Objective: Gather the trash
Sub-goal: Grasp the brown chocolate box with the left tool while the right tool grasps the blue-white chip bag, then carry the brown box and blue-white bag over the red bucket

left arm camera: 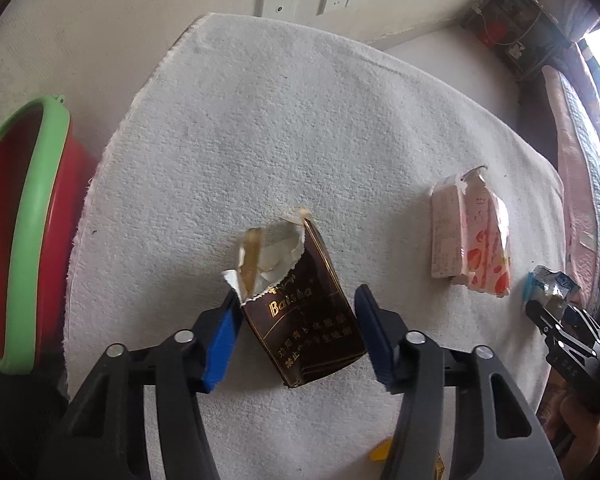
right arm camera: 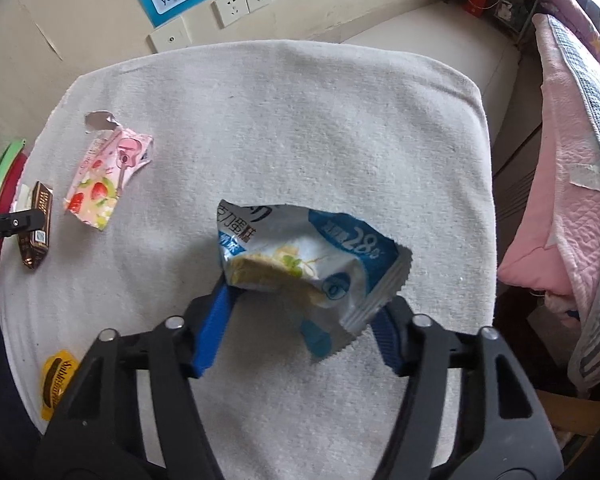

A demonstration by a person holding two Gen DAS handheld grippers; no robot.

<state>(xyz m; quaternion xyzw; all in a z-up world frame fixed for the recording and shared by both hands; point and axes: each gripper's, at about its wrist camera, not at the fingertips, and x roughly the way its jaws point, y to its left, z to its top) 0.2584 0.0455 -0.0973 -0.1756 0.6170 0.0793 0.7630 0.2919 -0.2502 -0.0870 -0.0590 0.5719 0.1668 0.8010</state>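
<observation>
A torn brown cigarette pack [left arm camera: 300,312] lies on the white towel [left arm camera: 284,128], between the blue pads of my left gripper [left arm camera: 298,332]; the jaws are open and do not press it. A pink strawberry wrapper [left arm camera: 470,240] lies to its right. My right gripper [right arm camera: 304,320] straddles a crumpled blue and white snack wrapper [right arm camera: 312,264]; its jaws stand wide, and the wrapper hides whether the pads touch it. In the right wrist view the pink wrapper [right arm camera: 104,176] and the brown pack [right arm camera: 36,224] lie at the far left.
A red basin with a green rim [left arm camera: 24,220] stands left of the towel. A yellow label [right arm camera: 56,384] lies near the towel's front left edge. A pink quilted bed [right arm camera: 572,200] is on the right. The wall with sockets [right arm camera: 244,2] is behind.
</observation>
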